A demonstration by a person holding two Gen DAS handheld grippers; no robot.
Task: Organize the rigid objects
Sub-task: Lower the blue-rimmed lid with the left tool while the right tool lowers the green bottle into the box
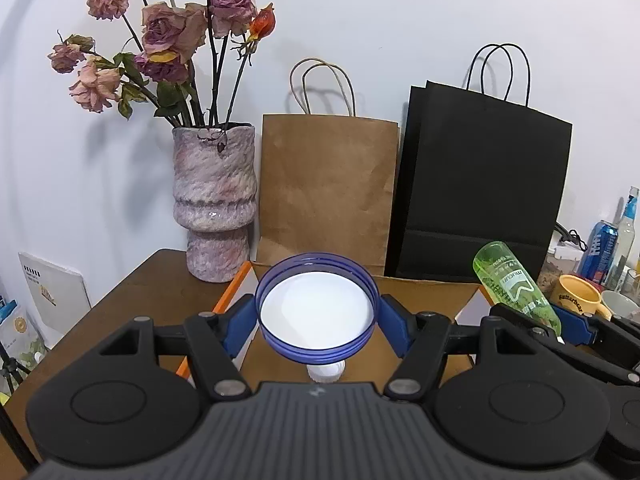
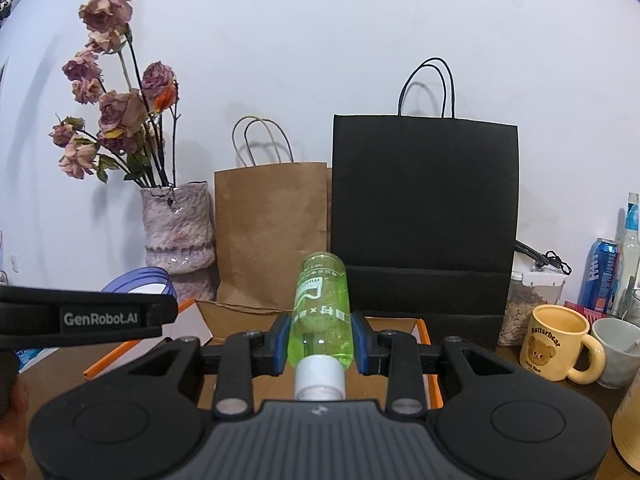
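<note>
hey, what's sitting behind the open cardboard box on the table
Behind the cardboard box stand a brown paper bag and a black paper bag against the wall, with a vase of dried roses to the left. The bags' bottom edges are hidden by the box flaps.

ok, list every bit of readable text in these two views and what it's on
"GenRobot.AI": side of the left gripper.
"Butterbear": yellow mug; smaller line under the bear reads roughly "Pink Bear", blurred.
Green bottle, in the right gripper: white label print upside down and too blurred to read.
Blue can: white lettering, unreadable.
White booklet: small print, unreadable.
Blue-rimmed lid, in the left gripper: no text.
</note>
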